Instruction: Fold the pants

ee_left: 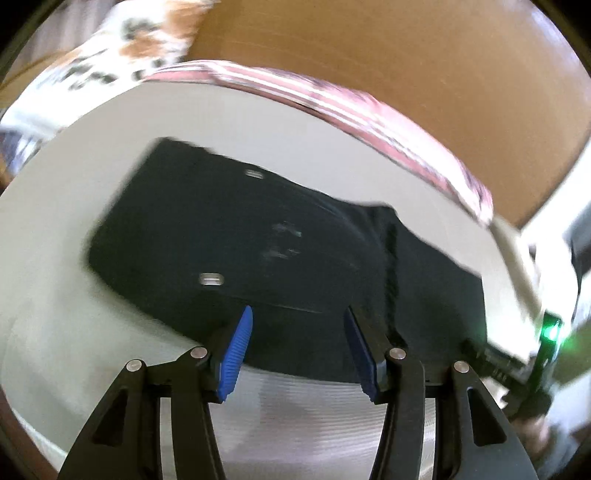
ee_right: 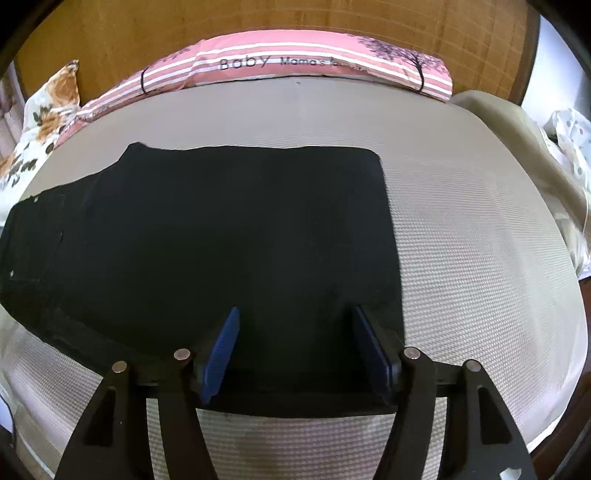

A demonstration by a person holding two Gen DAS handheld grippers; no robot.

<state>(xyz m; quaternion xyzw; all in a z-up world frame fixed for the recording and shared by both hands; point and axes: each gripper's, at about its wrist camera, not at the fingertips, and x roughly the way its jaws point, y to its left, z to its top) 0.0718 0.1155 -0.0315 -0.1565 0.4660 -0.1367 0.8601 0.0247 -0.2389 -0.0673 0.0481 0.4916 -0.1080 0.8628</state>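
Left gripper (ee_left: 297, 319): 2 blue ribbed pads (ee_left: 236, 354) stand apart, jaws roughly half open, nothing clamped between them. Black cloth shows in the gap, but the pads do not press on it. View here is motion-blurred.

Right gripper (ee_right: 293, 319): 2 blue pads (ee_right: 221, 354) spread a little wider, also gripping nothing. It hangs over the near edge of the pants, whose black fabric lies flat between and below the fingers.

Pants (ee_right: 207, 236), black, lie spread on the grey textured mattress (ee_right: 480, 258), folded into a broad slab. From the right wrist view, 1 straight edge of the pants sits just right of the right gripper; the rest runs off leftward, where stitching and small rivets show at the waist end. From the left wrist view the pants (ee_left: 229, 229) show 2 small metal tags or buttons and a fold ridge running up from beside the right-hand finger.

Beyond the pants, a pink striped pillow (ee_right: 295, 62) printed "Baby" lies along the far mattress edge, against a brown wooden headboard (ee_right: 258, 22). Floral bedding (ee_right: 44, 110) sits far left of the pants, beside the pillow's end. Beige cloth (ee_right: 517, 122) is bunched off the far right corner of the mattress, well apart from the pants.

In the left wrist view the other handheld unit (ee_left: 546, 339), with a green light, shows beyond the right end of the pants.
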